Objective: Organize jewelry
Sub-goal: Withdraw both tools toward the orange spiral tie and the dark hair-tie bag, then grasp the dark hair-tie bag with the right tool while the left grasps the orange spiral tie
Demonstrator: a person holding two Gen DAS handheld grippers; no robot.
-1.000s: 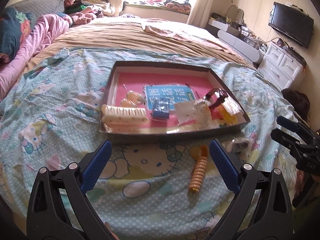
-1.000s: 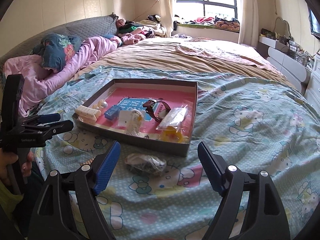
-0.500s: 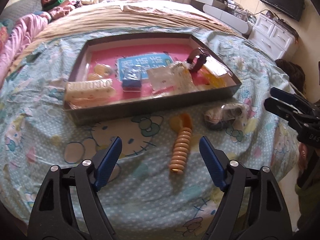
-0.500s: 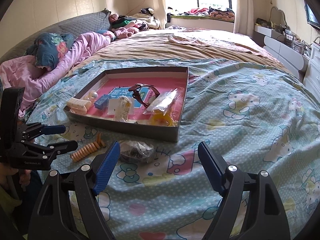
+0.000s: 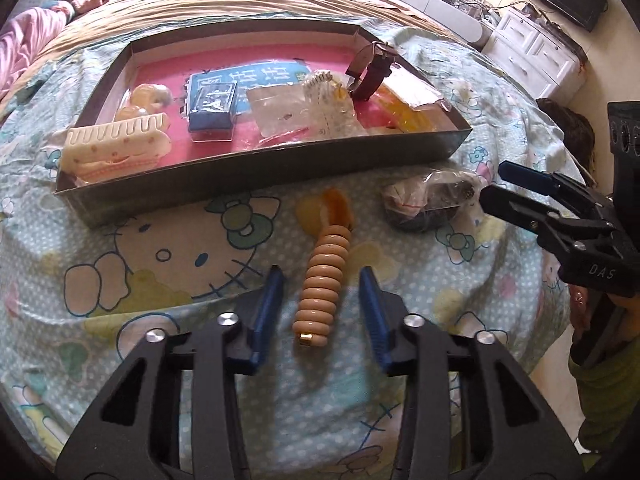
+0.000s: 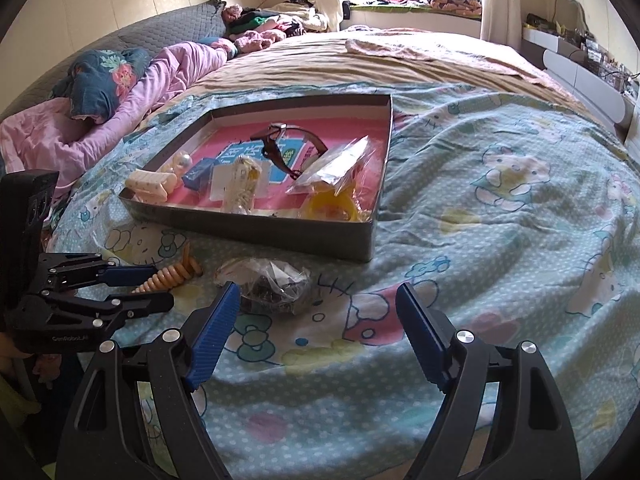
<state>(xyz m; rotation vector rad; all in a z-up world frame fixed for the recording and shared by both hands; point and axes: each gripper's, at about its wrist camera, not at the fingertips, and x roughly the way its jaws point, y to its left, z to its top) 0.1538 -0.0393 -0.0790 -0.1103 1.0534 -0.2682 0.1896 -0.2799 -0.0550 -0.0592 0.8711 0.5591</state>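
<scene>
An orange beaded coil bracelet (image 5: 322, 280) lies on the bedspread in front of the tray. My left gripper (image 5: 321, 276) straddles it. Its jaws are closing, with a gap still showing between each blue pad and the beads. In the right wrist view the left gripper (image 6: 162, 285) sits low over the same bracelet (image 6: 172, 276). My right gripper (image 6: 318, 292) stands open just short of a clear bag of dark jewelry (image 6: 268, 284). The bag (image 5: 428, 200) is partly beside its left finger, and nothing is gripped. From the left wrist view the right gripper (image 5: 494, 182) points at that bag.
A dark shallow tray (image 5: 260, 184) with a pink floor holds a cream hair claw (image 5: 116, 148), a blue box (image 5: 212, 108), a brown watch (image 5: 372, 68) and plastic packets. Bedding is piled at the headboard (image 6: 120, 80). White drawers (image 5: 540, 60) stand past the bed's right edge.
My left gripper came down and forward over the bracelet, and its jaws narrowed from wide to close around it. The right gripper sank toward the bag, still wide.
</scene>
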